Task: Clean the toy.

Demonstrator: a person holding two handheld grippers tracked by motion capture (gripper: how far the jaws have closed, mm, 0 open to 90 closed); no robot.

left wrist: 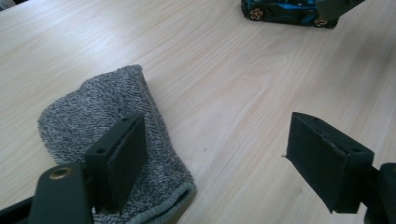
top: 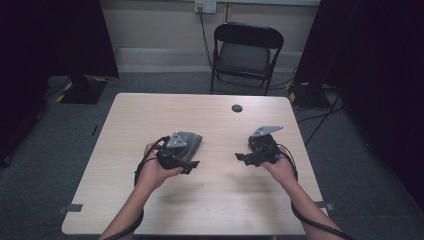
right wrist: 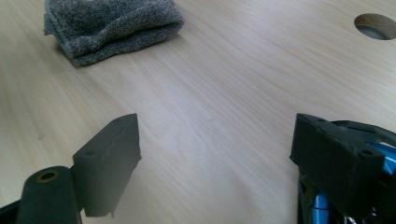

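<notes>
While poised low over the middle of the surface point(top: 150, 115), gaping wide: left tool point(left wrist: 233, 158), nothing between the jaws but bare wood. One jaw hanging over the hemmed end of the grey cloth point(left wrist: 93, 107), the other well out past it. Touching the knit or just above it? Cannot tell from here.

Over to the right tool point(right wrist: 219, 158), and open as well, with empty wood in the gap. Blue toy car point(right wrist: 322, 205) tucked just beside one jaw, on the outside of it, not clamped. From the left gripper view, the same car parked toward the right edge of the surface, under the far tool's tip.

So, judging the state of play: early going. Nothing gripped, nothing lifted, both pieces flat on the wood and well apart, cloth near the middle, car out to the right. Everything left to do: closing on the cloth, closing on the car, bringing the two together if that is the plan.

As for containers, only one candidate: the cloth itself, hemmed like a sock or pouch, folded over and lying flat. No bulge, nothing poking out; looks empty, though hard to say whether the hemmed end opens at all. Round cable hole point(right wrist: 376, 25) near the far edge, nothing in it.
</notes>
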